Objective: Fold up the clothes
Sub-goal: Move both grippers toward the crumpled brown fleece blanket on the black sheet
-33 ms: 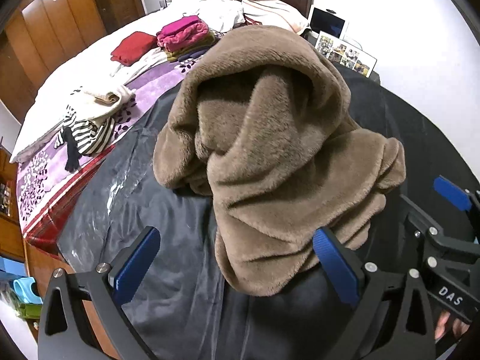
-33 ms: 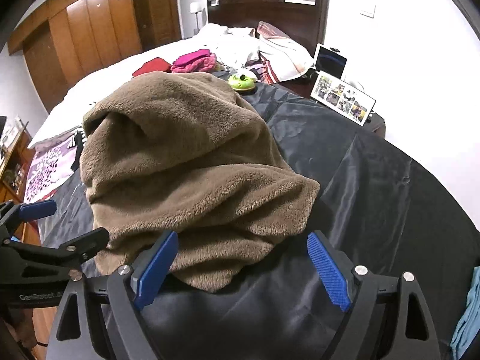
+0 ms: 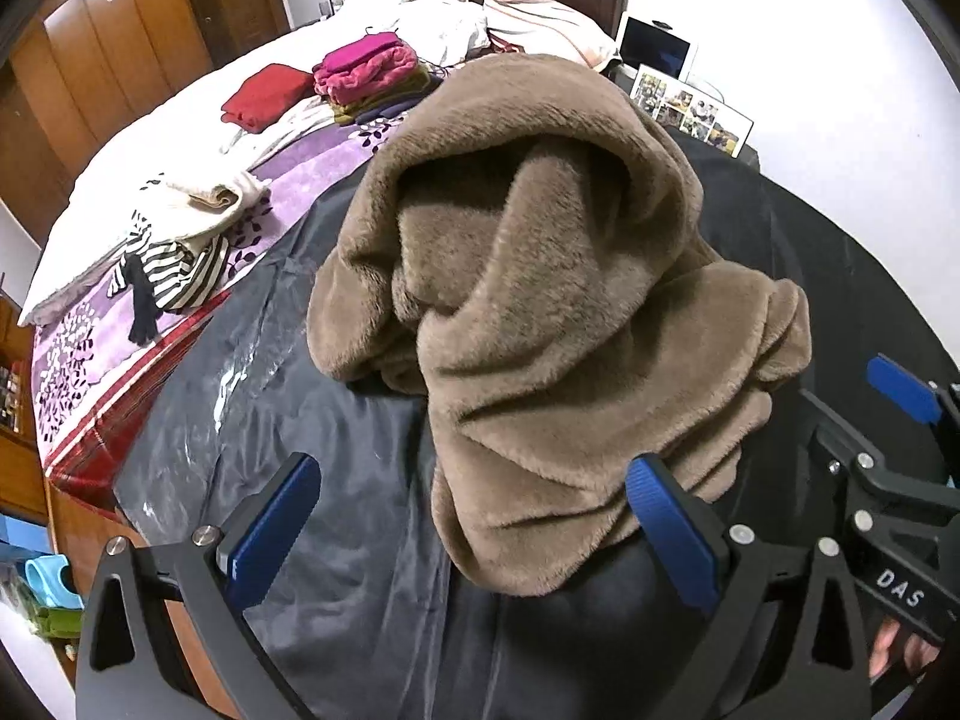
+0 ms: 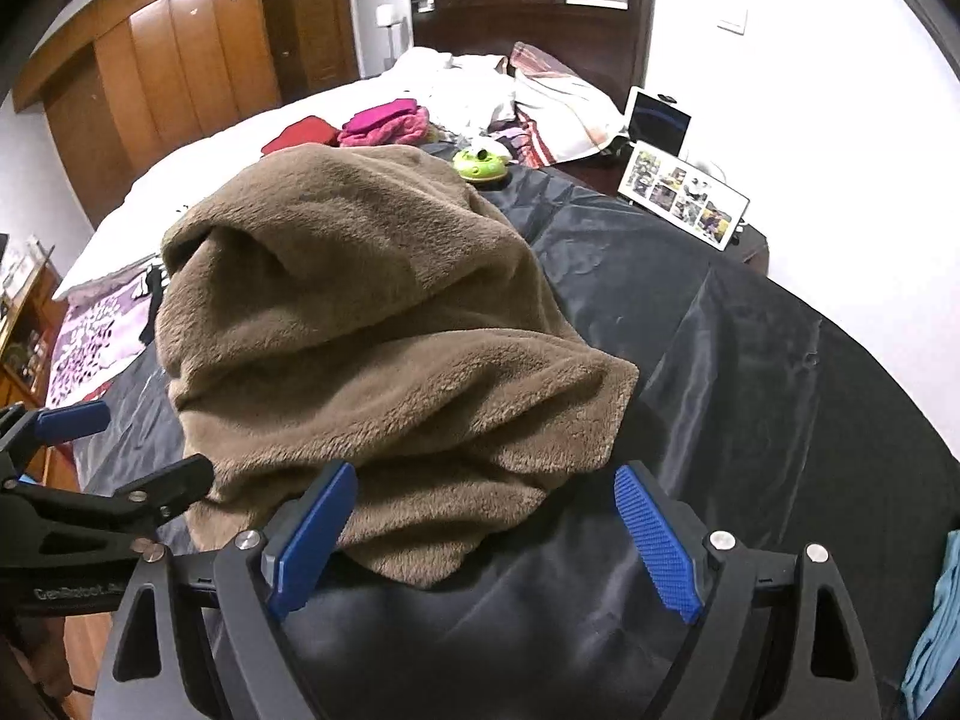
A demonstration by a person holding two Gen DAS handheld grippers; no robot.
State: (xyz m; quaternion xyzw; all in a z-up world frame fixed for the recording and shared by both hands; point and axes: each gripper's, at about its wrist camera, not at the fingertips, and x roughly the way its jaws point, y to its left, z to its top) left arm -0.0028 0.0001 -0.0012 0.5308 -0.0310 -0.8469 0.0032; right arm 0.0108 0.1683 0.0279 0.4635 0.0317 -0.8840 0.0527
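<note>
Bedroom surroundings frame both views: a wide bed (image 3: 150, 180) with wooden wardrobes behind it, its near part covered by a glossy black sheet (image 3: 360, 480).

From the left wrist view, a bulky brown plush fleece garment (image 3: 540, 300) sits in a tall crumpled heap on that black sheet, close to the bed's near edge. The left gripper (image 3: 474, 534) has its blue-padded fingers spread wide and holds nothing; the heap's lowest lobe hangs down between them, nearer the right-hand pad. Folded red and pink clothes (image 3: 360, 69) and a striped piece (image 3: 174, 270) lie farther up the bed, well apart.

From the right wrist view, the same fleece (image 4: 372, 360) bulges just beyond the right gripper (image 4: 480, 534), whose fingers also stand apart and empty, with the hem of the heap resting against the left-hand pad. A green toy (image 4: 480, 163) sits behind the heap.

Risks, as I judge them: the pile is thick and layered, so a pinch could take several folds at once and lift a tangle, not an edge. Slick sheeting may let the whole heap slide towards the bed's edge when pulled.
</note>
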